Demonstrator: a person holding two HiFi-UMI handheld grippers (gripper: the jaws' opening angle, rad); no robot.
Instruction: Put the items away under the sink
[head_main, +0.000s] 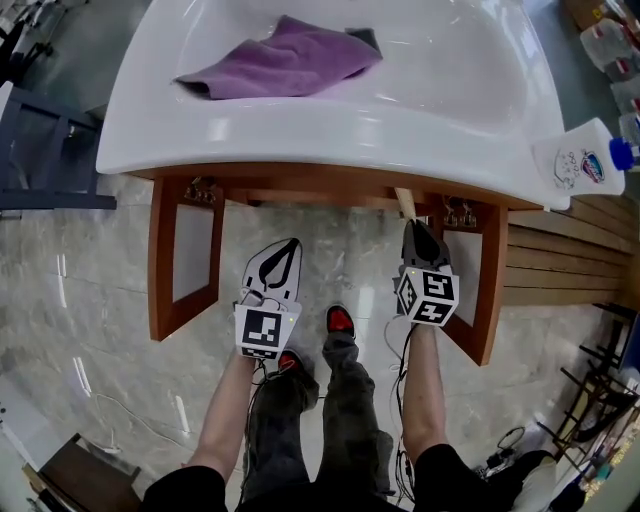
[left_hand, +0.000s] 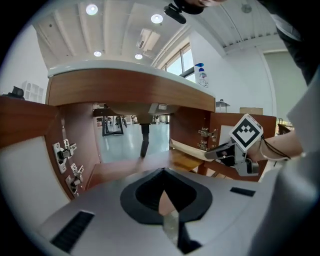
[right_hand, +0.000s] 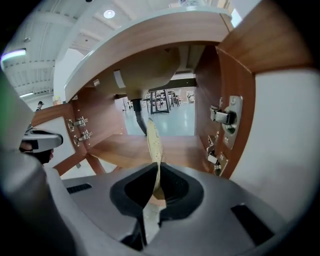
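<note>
My right gripper (head_main: 413, 226) (right_hand: 155, 169) is shut on a thin beige speckled sheet (right_hand: 153, 141) that stands on edge. The sheet pokes out ahead of the jaws toward the open cabinet under the white sink (head_main: 300, 135). In the head view its tip (head_main: 404, 203) is at the cabinet's front edge. The left gripper view shows the sheet (left_hand: 188, 150) and the right gripper (left_hand: 235, 150) at the right. My left gripper (head_main: 292, 244) (left_hand: 162, 171) hangs shut and empty in front of the cabinet opening. A purple cloth (head_main: 282, 58) lies in the sink basin.
Both cabinet doors stand open: the left door (head_main: 170, 255) and the right door (head_main: 488, 290), with hinges (right_hand: 227, 116) on the side wall. A wooden shelf (right_hand: 165, 147) lies inside. A dark drain pipe (right_hand: 138, 117) hangs from the basin. A cleaner bottle (head_main: 583, 160) lies on the sink's right rim.
</note>
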